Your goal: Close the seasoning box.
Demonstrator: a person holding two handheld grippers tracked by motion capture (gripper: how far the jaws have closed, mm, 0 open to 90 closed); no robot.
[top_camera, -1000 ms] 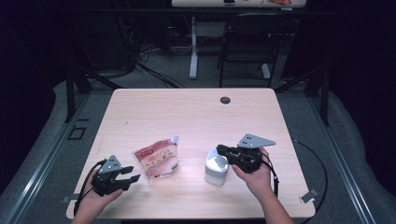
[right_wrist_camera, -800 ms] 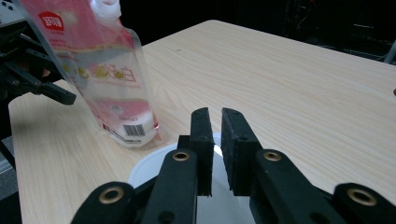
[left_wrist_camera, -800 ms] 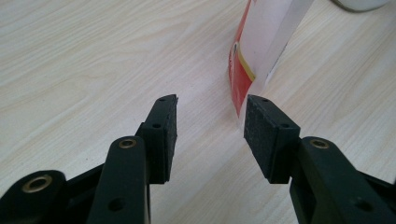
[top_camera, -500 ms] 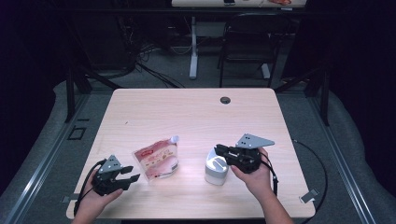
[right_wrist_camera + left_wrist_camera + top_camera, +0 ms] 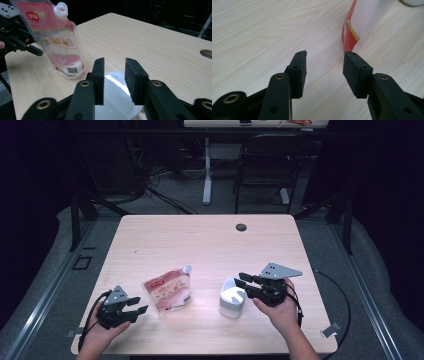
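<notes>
A clear spouted pouch (image 5: 167, 290) with red print stands near the table's front, left of centre. To its right sits a white round container (image 5: 232, 298). My left gripper (image 5: 141, 305) rests open just left of the pouch. In the left gripper view the left gripper (image 5: 325, 57) has nothing between its pads, and the pouch's red corner (image 5: 349, 32) lies just past the right pad. My right gripper (image 5: 241, 281) hovers at the container's right rim. Its jaws have just been opening. The right gripper (image 5: 114, 65) stands apart over the white container (image 5: 117, 100), with the pouch (image 5: 57, 42) beyond.
The wooden table (image 5: 210, 245) has a round cable hole (image 5: 241, 227) near its far edge. Behind the table stand a chair (image 5: 262, 175) and a desk leg (image 5: 207, 175) on a dark floor. Cables trail from both grippers off the front edge.
The right gripper's jaws have spread apart at the white container. The left hand, the pouch and the container have kept still.
</notes>
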